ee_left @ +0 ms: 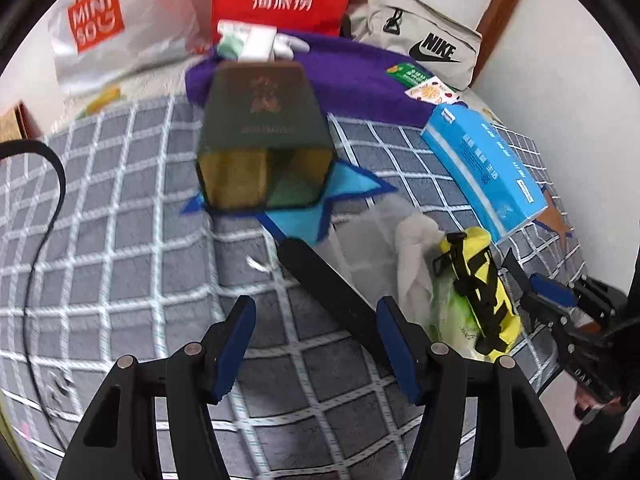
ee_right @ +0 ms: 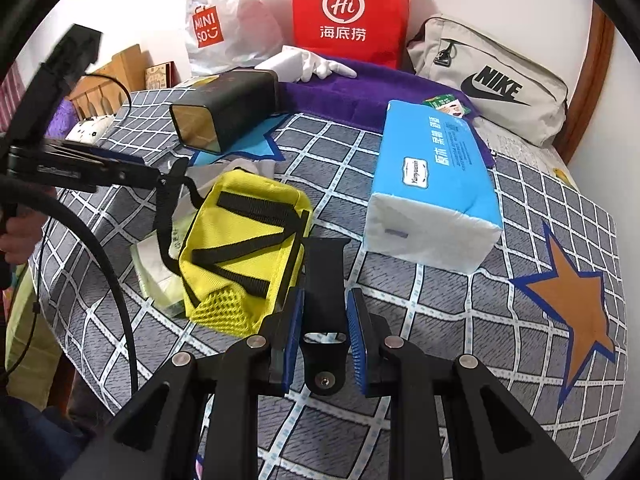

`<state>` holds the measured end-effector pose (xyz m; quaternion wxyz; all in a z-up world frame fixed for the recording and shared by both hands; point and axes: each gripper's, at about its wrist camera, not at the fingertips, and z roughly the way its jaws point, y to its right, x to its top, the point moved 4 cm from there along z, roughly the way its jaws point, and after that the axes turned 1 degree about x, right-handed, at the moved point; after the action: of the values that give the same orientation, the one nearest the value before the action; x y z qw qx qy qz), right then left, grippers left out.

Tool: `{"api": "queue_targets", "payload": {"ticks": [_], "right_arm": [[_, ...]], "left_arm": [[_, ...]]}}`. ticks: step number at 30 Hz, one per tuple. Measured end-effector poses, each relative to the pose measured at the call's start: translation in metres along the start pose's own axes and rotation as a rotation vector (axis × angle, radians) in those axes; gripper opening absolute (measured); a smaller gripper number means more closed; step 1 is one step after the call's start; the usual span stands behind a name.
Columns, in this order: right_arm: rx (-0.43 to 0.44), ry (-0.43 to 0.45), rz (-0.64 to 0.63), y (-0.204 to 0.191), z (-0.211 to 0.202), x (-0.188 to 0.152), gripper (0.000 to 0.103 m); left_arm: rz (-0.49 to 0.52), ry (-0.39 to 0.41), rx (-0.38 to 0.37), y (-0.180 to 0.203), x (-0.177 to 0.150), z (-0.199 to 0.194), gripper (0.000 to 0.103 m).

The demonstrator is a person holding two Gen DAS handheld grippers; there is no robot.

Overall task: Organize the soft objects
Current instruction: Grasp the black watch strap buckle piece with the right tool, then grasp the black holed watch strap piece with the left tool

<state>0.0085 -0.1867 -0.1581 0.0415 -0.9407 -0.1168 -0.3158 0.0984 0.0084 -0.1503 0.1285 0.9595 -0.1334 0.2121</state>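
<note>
So we're working over a bed with a grey checked quilt (ee_right: 460, 320) and there's soft stuff scattered all across it. Our right gripper (ee_right: 325, 332) is clamping down on a flat black strap piece (ee_right: 325, 280), the blue pads pressing it from both sides, right beside the yellow fabric pouch with black webbing straps (ee_right: 244, 248). That pouch is lying on its side on a crumpled pale plastic bag (ee_right: 156, 264), and we can't tell what's inside either one.

Our left gripper (ee_left: 316, 344) is hanging released above the quilt with its jaws apart and nothing between them; the black strap is running under it toward the blue star patch (ee_left: 320, 204).

For containers: a dark green hexagonal tin (ee_left: 264, 136) is lying on its side with the open mouth facing us, showing only a shiny gold lining. Behind it a purple fleece blanket (ee_left: 360, 80) is carrying a white glove (ee_right: 316, 66) and a small green packet (ee_right: 446, 106). The blue pack of tissues (ee_right: 432, 188) is sitting sealed near the pouch. Along the wall we're seeing a red paper bag (ee_right: 348, 8), a white Miniso plastic bag (ee_right: 224, 20) and a grey Nike bag (ee_right: 492, 80), contents hidden
</note>
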Motion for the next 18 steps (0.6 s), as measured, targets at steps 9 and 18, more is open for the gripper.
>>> {"api": "queue_targets", "payload": {"ticks": [9, 18], "right_arm": [[0.011, -0.013, 0.029, 0.004, -0.001, -0.011, 0.023], [0.012, 0.011, 0.059, 0.015, -0.003, -0.006, 0.023]], "left_arm": [[0.088, -0.032, 0.106, 0.033, -0.012, 0.023, 0.07], [0.081, -0.036, 0.208, 0.012, -0.005, 0.021, 0.072]]}}
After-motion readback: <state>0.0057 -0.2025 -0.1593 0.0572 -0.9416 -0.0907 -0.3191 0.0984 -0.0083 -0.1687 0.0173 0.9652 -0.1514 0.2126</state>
